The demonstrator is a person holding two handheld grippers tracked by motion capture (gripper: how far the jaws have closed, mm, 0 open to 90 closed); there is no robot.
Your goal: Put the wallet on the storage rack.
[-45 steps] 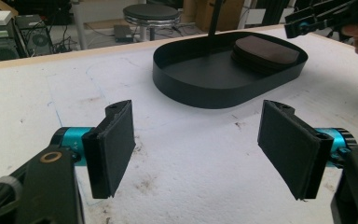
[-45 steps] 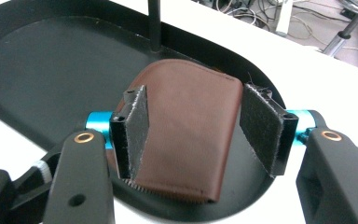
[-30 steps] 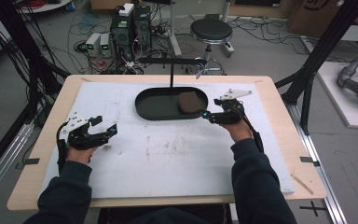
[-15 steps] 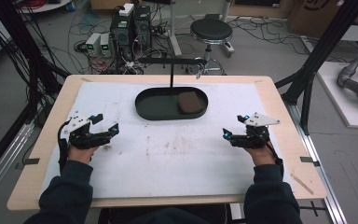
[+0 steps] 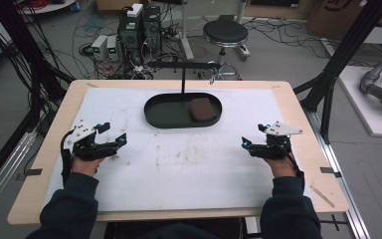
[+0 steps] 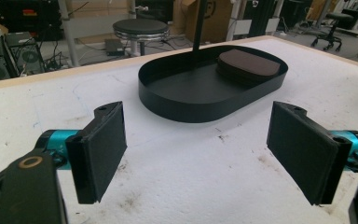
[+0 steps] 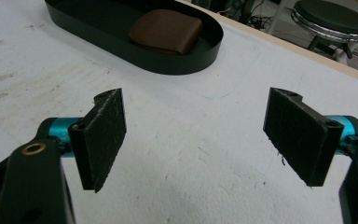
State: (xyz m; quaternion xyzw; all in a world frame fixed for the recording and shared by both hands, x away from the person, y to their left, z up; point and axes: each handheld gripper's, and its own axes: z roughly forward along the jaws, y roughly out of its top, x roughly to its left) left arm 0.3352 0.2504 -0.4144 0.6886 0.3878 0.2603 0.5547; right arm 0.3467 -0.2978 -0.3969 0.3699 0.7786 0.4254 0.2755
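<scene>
one tray (image 5: pixel 159 115), one brown pad (image 5: pixel 202 109)

Dark navy sleeves (image 5: pixel 67 211); black grippers with teal fittings, grey plates, black jaws.

An oval tray (image 5: pixel 159 117) sits on the tabletop (image 5: pixel 298 109) toward its far edge, near the middle. A sponge-like pad (image 5: pixel 202 109) lies in the tray's right end. The left gripper (image 5: pixel 114 138) is over the tabletop's left side and the right gripper (image 5: pixel 252 137) over its right, both nearer the person than the tray. A stool (image 5: pixel 225 34) stands on the floor behind the tabletop.
</scene>
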